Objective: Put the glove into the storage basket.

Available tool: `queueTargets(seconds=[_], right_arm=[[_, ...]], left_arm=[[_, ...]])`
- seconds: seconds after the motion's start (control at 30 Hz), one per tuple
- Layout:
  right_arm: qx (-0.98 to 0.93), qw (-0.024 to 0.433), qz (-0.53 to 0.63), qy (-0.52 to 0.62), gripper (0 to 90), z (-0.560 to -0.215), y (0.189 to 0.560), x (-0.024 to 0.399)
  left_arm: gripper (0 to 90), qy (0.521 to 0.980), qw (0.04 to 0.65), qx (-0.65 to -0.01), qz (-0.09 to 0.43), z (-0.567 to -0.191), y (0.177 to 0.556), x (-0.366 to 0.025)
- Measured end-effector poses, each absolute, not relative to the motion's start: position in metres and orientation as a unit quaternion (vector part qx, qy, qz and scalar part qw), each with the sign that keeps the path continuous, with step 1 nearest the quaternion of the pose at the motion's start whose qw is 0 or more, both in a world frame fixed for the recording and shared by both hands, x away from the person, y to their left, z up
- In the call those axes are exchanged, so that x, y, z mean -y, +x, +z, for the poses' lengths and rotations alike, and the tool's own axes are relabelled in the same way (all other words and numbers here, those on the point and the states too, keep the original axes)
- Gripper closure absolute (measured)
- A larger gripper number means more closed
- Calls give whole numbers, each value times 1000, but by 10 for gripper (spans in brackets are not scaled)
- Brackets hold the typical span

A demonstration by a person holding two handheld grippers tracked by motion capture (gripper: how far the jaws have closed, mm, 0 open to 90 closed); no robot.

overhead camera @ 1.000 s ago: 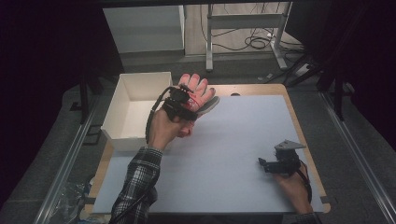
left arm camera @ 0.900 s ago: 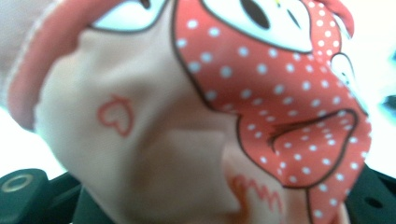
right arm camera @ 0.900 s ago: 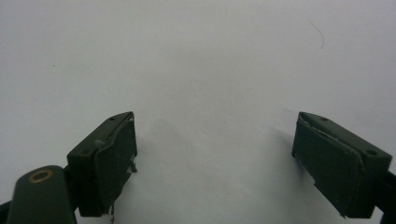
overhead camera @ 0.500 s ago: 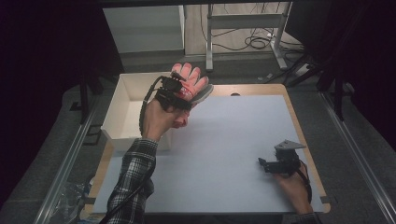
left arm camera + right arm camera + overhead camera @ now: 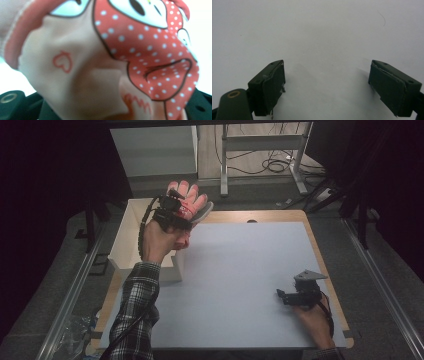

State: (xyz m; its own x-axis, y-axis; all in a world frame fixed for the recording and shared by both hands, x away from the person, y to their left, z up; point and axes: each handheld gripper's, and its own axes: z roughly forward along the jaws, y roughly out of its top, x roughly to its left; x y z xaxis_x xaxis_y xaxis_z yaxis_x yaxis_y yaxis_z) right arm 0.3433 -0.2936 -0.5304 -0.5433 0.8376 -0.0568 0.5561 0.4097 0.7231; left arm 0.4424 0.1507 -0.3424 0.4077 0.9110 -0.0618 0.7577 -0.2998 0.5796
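The left tool is raised above the surface's far left corner, clamped on a pink and red glove; the glove's fingers fan out beyond the tool's tip, away from the person, and its grey underside shows to the tool's right; in the left gripper view the glove presses right up against the camera, pale pink cloth with a small red heart outline and a red white-dotted patch, blurred at this range, so where exactly the jaws bite the cloth is hard to make out, though it seems to be near the cuff. Directly beneath and to the left of this tool stands a white box, open at the top, at the surface's left edge; the tool and glove hang over its far right corner, apart from it. The person's checked sleeve runs back from the left tool toward the near edge.

The right tool rests low on the white surface near its right edge, well apart from the glove, its tip pointing left across the sheet; in the right gripper view its jaws stand wide apart with bare white sheet between them, holding nothing.
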Motion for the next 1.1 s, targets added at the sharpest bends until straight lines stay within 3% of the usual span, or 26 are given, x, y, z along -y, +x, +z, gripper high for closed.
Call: queueTargets(seconds=[1.1], right_arm=[[-812, 211, 334, 430, 141, -530, 343, 294]], left_arm=[[461, 740, 248, -601, 173, -374, 449, -224]])
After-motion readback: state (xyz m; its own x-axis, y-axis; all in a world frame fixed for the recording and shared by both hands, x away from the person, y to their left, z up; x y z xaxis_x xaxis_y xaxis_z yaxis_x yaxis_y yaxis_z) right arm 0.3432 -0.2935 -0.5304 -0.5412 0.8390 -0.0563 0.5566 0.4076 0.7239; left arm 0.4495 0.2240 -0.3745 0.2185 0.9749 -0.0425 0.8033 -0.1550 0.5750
